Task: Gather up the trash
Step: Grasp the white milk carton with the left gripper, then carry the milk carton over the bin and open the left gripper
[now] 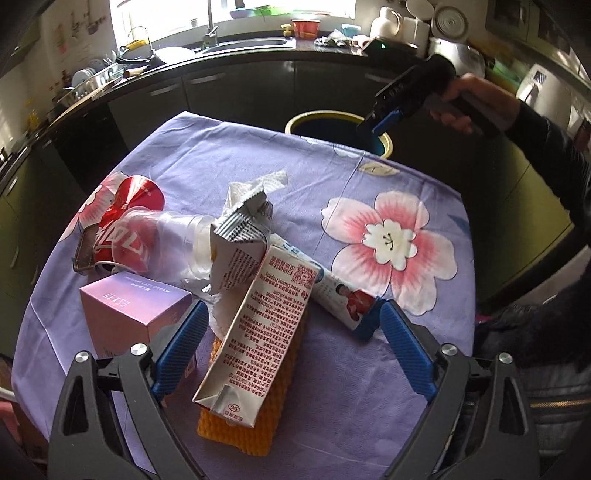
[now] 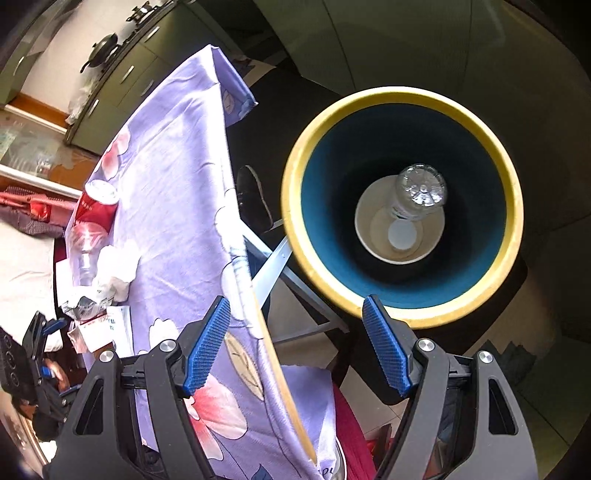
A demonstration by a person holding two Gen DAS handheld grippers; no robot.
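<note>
A lilac floral tablecloth (image 1: 221, 155) covers the table; behind it a dark counter (image 1: 236, 61) curves round with a sink (image 1: 251, 43) and tap (image 1: 210, 26) under a bright window; dishes (image 1: 79, 79) sit in a rack at its left, and a red tub (image 1: 306, 27) stands right of the sink. From the right wrist view, a black wok (image 2: 100, 51) rests on a far counter; metal table legs (image 2: 280, 266) show under the cloth's edge.

Place: a home kitchen.
Shown by: a sink (image 1: 255, 43) with tap (image 1: 210, 22) set in a dark counter (image 1: 229, 61); dishes (image 1: 83, 79) racked nearby; a wok (image 2: 101, 51) seen on a stove.
</note>
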